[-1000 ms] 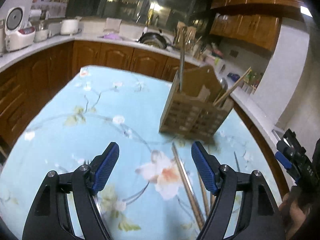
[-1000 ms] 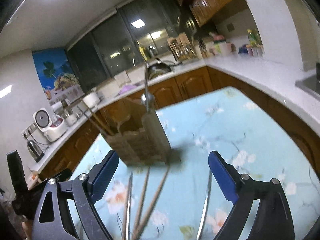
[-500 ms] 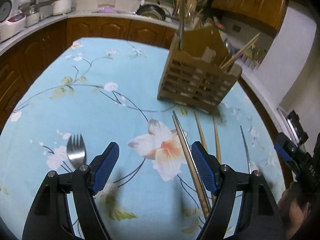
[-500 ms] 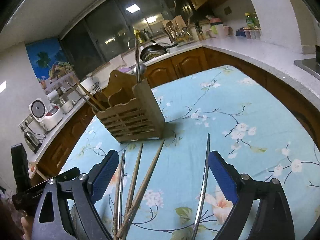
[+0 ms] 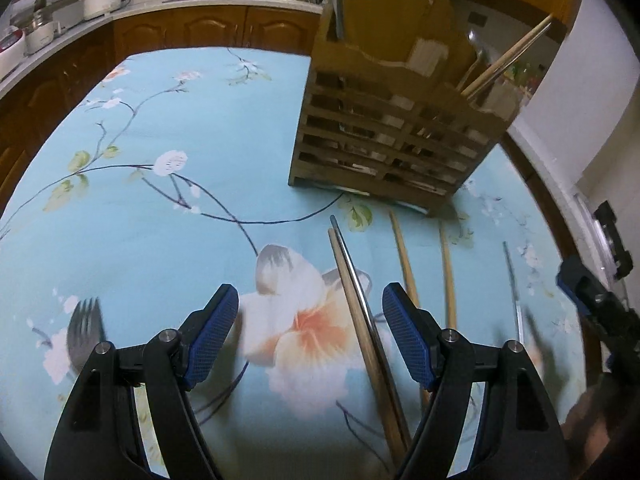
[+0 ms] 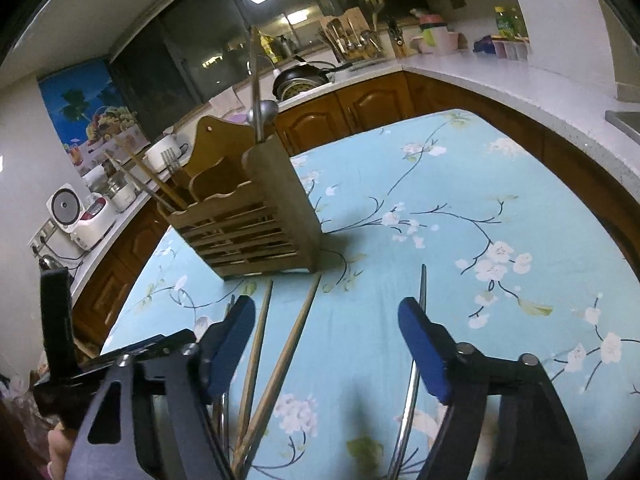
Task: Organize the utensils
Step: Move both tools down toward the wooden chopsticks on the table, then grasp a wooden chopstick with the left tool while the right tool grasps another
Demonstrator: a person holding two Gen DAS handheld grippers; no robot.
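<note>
No readable text or labels, as far as the blur allows.

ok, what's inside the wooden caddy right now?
In the wooden caddy: a steel ladle upright at one end, wooden chopsticks leaning out the other, and fork tines showing behind. The slatted walls hide everything lower down.

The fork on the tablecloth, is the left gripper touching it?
Apart. The left wrist view shows the fork lying outside the open left gripper, tablecloth visible between.

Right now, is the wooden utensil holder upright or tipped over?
Upright: the wooden utensil holder stands on its base on the tablecloth, chopsticks sticking up out of it.
</note>
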